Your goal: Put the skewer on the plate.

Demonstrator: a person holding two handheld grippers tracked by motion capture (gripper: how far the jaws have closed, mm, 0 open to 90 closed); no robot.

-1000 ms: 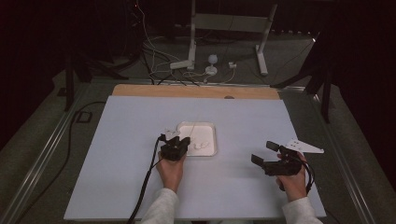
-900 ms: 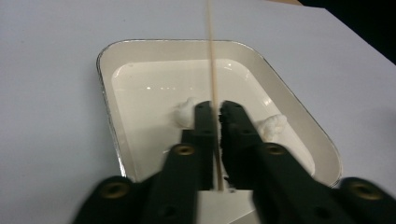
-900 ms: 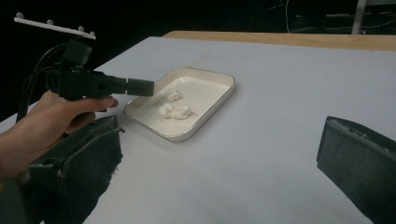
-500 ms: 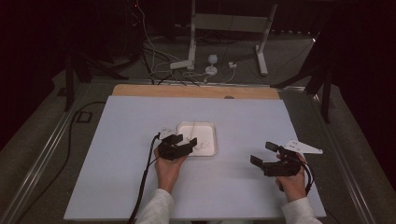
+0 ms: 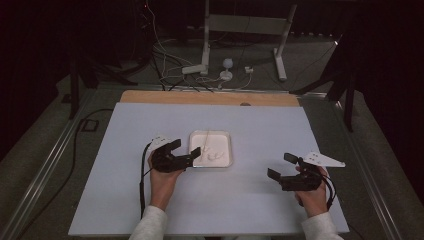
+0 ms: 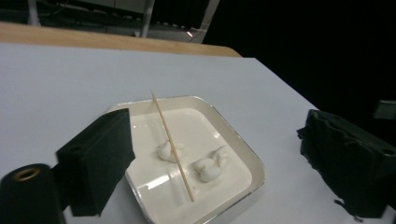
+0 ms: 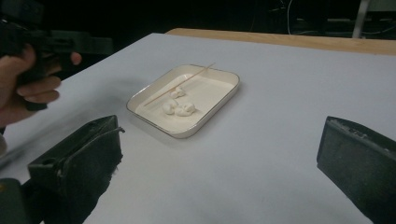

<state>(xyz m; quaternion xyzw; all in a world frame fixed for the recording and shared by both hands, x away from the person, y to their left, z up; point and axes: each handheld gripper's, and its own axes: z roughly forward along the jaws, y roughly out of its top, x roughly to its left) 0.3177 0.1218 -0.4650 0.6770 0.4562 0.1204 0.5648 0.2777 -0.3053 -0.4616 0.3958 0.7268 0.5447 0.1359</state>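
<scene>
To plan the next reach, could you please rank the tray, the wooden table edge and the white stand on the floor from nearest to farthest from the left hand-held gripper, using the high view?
From the left hand-held gripper:
1. Tray, just beside its jaws.
2. Wooden edge, at the table's far side.
3. White stand, on the floor beyond the table.

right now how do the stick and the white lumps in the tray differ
The stick is long, thin and tan, one end propped on the tray rim; the lumps are short, rounded and white, lying flat on the floor. The stick is single; the lumps are several. Both sit in the tray, touching no tool.
</scene>
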